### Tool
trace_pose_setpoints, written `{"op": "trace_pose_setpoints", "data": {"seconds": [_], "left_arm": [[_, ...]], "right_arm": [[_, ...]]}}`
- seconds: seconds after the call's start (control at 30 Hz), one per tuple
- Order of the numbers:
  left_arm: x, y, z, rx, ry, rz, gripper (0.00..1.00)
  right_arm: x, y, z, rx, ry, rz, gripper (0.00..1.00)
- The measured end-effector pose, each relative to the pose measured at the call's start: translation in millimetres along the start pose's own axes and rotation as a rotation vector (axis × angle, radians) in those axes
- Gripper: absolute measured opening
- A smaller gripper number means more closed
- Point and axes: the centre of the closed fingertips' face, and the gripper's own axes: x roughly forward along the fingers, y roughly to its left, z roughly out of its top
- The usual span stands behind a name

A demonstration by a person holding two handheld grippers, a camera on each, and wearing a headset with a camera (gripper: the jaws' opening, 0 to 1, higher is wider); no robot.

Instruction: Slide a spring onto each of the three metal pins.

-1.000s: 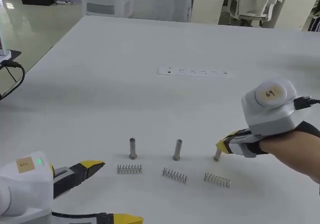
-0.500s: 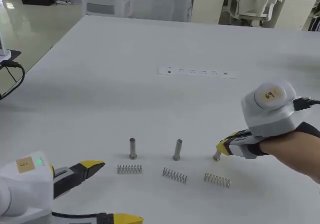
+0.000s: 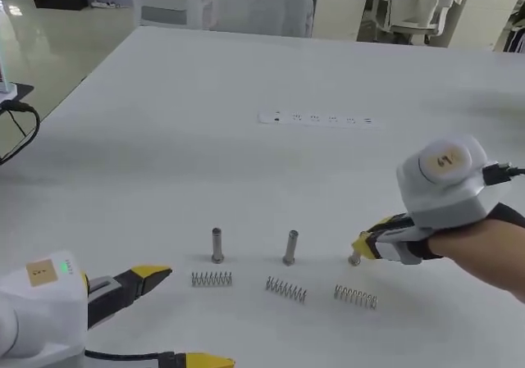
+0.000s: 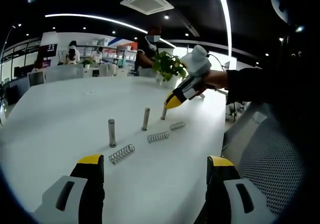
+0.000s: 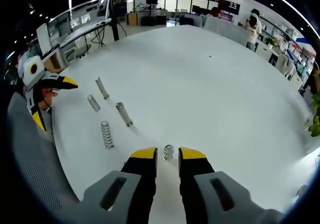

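Observation:
Three metal pins stand in a row on the white table: the left pin (image 3: 216, 245), the middle pin (image 3: 291, 247) and the right pin (image 3: 354, 258). A spring lies in front of each: left spring (image 3: 212, 279), middle spring (image 3: 286, 289), right spring (image 3: 355, 297). My right gripper (image 3: 361, 245) comes in from the right and hides the right pin's upper part. In the right gripper view its jaws (image 5: 168, 154) sit tight on either side of that pin (image 5: 168, 151). My left gripper (image 3: 176, 319) waits open at the lower left, short of the left spring (image 4: 121, 153), with nothing between its jaws (image 4: 155, 162).
A flush socket strip (image 3: 318, 119) sits in the table's middle, well behind the pins. The table's left edge (image 3: 74, 97) drops to the floor, where a cable (image 3: 25, 130) lies. Chairs and cabinets stand beyond the far edge.

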Motion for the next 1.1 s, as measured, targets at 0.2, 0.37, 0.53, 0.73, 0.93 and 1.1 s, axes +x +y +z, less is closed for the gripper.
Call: {"op": "trace_pose_setpoints", "data": {"seconds": [0.2,0.37,0.53,0.73,0.93,1.1], "left_arm": [[0.3,-0.9,0.2,0.002,0.000,-0.003,0.81],[-0.3,-1.2,0.7,0.002,-0.002,-0.004,0.81],[-0.3,-1.3,0.8,0.002,-0.002,-0.005,0.81],[-0.1,-1.4,0.5,0.003,-0.001,-0.006,0.81],[0.1,-1.9,0.4,0.004,0.001,-0.007,0.81],[-0.3,-1.2,0.6,0.003,0.000,-0.003,0.81]], "right_arm": [[-1.9,-2.1,-2.2,0.000,0.004,-0.001,0.16],[-4.8,-2.8,-8.0,0.001,0.013,-0.002,0.17],[-9.0,-1.3,-15.0,-0.002,0.022,0.001,0.17],[-14.0,2.7,-22.2,-0.018,0.031,0.015,0.17],[-17.4,10.2,-25.0,-0.047,0.037,0.034,0.18],[-19.9,17.8,-26.5,-0.083,0.045,0.059,0.18]]}}
